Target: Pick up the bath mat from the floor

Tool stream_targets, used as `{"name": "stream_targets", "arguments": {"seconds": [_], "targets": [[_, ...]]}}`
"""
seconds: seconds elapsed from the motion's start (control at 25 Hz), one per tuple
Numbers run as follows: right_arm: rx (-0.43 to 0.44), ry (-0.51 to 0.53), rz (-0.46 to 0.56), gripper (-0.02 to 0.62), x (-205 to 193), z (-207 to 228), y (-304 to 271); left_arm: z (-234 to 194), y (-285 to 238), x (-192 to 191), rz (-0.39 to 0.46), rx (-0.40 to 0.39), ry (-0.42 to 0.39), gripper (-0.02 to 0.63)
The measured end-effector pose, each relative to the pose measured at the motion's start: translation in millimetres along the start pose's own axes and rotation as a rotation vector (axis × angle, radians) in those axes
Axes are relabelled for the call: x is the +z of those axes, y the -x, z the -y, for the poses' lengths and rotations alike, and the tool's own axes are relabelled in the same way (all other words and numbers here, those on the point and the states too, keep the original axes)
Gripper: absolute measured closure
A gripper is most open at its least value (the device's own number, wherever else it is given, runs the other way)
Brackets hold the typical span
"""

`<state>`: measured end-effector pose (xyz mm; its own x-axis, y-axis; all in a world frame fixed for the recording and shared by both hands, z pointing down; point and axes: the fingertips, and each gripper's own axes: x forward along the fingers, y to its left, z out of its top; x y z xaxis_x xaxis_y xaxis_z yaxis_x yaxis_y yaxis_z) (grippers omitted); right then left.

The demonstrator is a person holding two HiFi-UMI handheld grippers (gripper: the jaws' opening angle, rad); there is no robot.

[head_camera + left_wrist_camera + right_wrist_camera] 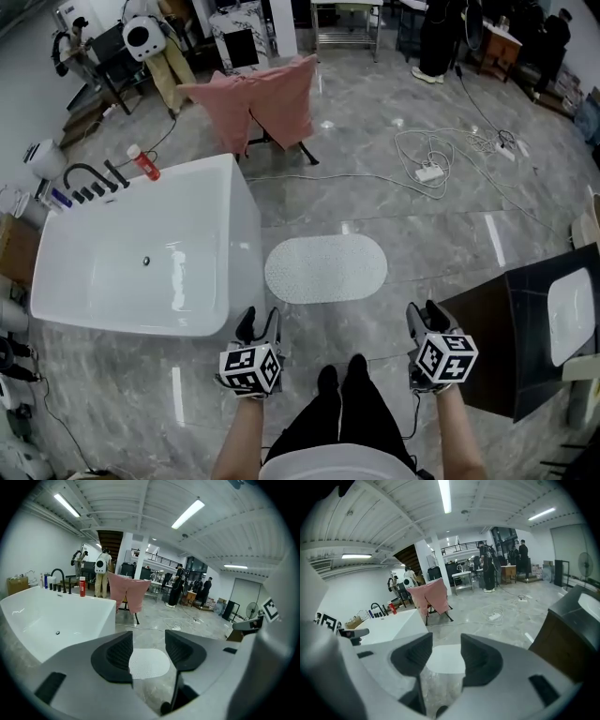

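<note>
I'm looking down at the bath mat point(325, 268), a white oval lying flat on the grey marble floor, just right of the white bathtub point(237, 225). The mat's left end sits just beside the tub wall. Its far and right edges face bare floor.

Left gripper point(260, 323) hovers short of the mat's near-left edge, fingers point(119, 656) well apart and holding nothing; I see the mat framed in the gap on the floor beyond. Right gripper point(424, 314) hangs off the near-right end, fingers point(412, 657) also spread and empty, the mat showing between them.

For writing, I read only the black-and-white square markers on each gripper's cube point(251, 367). The red bottle point(145, 162) on the tub rim carries a label too small to read.

On my right a dark cabinet point(487, 337) stands near that gripper. Cables and a power strip point(429, 172) lie well beyond the mat, and a pink cloth point(258, 103) hangs over a stand behind the tub.
</note>
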<state>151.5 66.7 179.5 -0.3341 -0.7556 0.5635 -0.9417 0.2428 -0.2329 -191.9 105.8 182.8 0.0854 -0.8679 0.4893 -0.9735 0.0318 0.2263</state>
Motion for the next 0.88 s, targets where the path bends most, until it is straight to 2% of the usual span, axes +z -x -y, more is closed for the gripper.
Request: {"name": "stream_targets", "arguments": {"seconds": [0.16, 0.4, 0.68, 0.88], "targets": [[-0.001, 0.012, -0.038, 0.42, 2, 11, -35, -11, -33, -4, -0.029, 0.021, 0.006, 0.395], [-0.015, -0.004, -0.079, 0.42, -16, 40, -103, -37, -89, -33, -0.062, 0.079, 0.017, 0.394], [-0.003, -0.033, -0.148, 0.42, -62, 73, -199, -64, -162, -80, -0.086, 0.13, 0.004, 0.393], [-0.012, -0.031, -0.158, 0.42, -108, 104, -270, -82, -226, -139, -0.104, 0.138, 0.011, 0.393]]}}
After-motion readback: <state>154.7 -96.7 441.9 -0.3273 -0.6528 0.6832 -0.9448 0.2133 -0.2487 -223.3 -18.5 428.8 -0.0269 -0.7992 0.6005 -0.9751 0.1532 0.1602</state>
